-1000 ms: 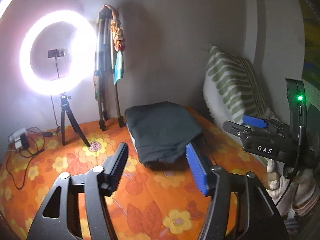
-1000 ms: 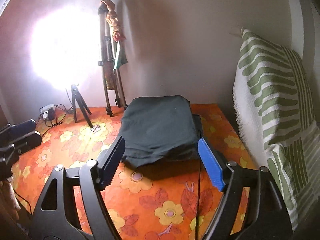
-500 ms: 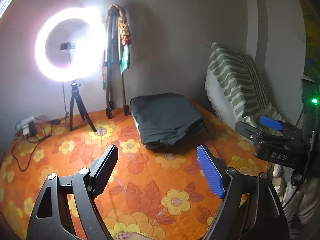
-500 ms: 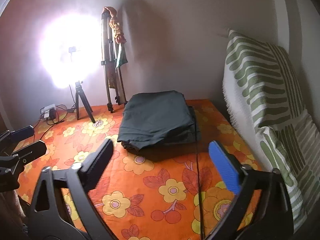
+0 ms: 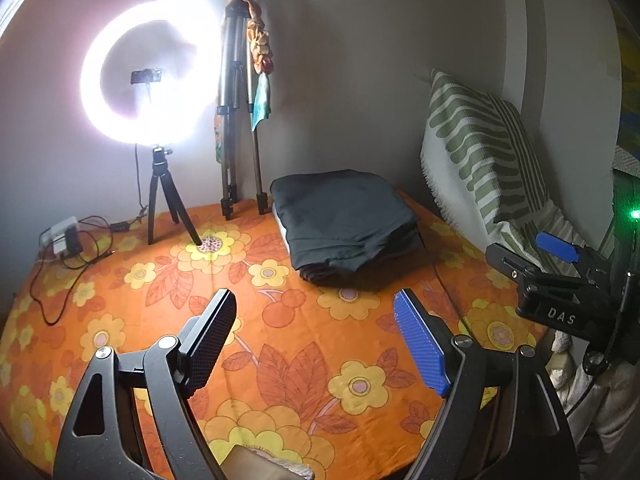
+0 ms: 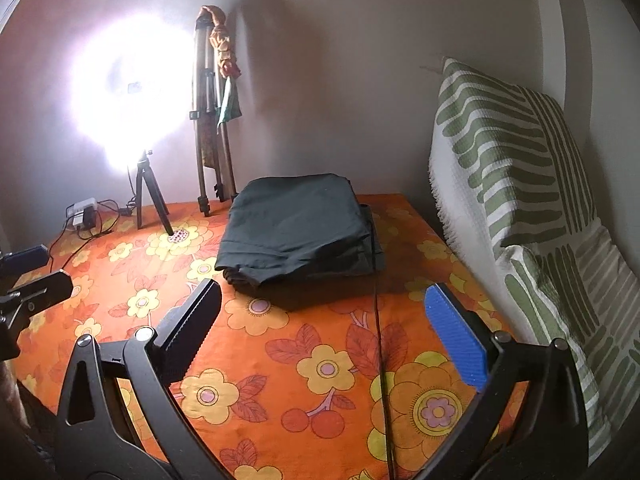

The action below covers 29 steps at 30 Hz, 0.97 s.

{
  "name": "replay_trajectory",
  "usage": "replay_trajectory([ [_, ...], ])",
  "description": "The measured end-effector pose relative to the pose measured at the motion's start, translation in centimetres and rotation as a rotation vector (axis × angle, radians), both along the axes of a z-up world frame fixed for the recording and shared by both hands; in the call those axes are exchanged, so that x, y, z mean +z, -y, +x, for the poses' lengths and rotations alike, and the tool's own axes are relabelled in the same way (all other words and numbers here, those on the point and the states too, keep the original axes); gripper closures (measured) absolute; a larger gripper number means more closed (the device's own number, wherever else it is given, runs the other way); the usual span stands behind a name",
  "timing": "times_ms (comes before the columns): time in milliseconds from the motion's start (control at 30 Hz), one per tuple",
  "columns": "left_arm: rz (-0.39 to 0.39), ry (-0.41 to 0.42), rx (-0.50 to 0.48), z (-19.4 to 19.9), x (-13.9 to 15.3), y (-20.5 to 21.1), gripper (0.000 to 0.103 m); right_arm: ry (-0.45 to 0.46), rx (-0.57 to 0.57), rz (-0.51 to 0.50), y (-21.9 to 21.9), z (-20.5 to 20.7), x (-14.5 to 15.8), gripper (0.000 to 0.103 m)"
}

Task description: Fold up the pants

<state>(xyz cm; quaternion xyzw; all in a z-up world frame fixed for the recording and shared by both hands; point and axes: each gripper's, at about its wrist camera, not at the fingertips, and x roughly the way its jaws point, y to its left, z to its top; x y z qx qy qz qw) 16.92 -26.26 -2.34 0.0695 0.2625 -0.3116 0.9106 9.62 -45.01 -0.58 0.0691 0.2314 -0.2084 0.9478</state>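
- Both grippers have been pulling back from the folded pants [image 5: 344,220] since one second ago, and the gap between the fingers of each one has become wider.
- The left gripper [image 5: 316,340] is hanging released above the flowered orange cloth [image 5: 280,360], holding nothing; its fingers are well apart from the pants.
- The right gripper [image 6: 340,332] is also standing wide and holding nothing.
- The pants are lying as a dark folded stack near the far edge of the cloth, just beside the tall tripod [image 5: 236,120] at the wall.
- The ring light [image 5: 148,72] is glaring strongly; in the right wrist view it is washing out its own shape.
- The striped pillow [image 6: 520,200] is being cut off at the right edge.
- A thin dark cable [image 6: 378,340] is running over the cloth; I cannot tell where it ends.
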Motion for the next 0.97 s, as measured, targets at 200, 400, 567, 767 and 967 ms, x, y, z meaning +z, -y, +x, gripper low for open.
replay_trajectory([
  [200, 0.010, 0.004, 0.008, -0.30, 0.00, 0.12, 0.022, 0.010, -0.003, 0.017, 0.36, -0.05, 0.10, 0.000],
  [400, 0.014, 0.008, 0.012, -0.46, -0.01, 0.15, 0.022, 0.000, 0.011, -0.002, 0.03, 0.24, 0.12, 0.000],
  [567, 0.017, 0.014, 0.020, -0.55, 0.01, 0.11, 0.022, -0.001, 0.020, -0.009, -0.31, 0.52, 0.10, 0.000],
  [767, 0.016, 0.029, 0.025, -0.74, 0.06, -0.03, 0.022, -0.001, 0.020, -0.009, -0.33, 0.52, 0.11, 0.000],
  [967, 0.015, 0.036, 0.022, -0.60, 0.26, -0.32, 0.022, -0.003, 0.020, 0.000, -0.30, 0.58, -0.02, 0.000],
])
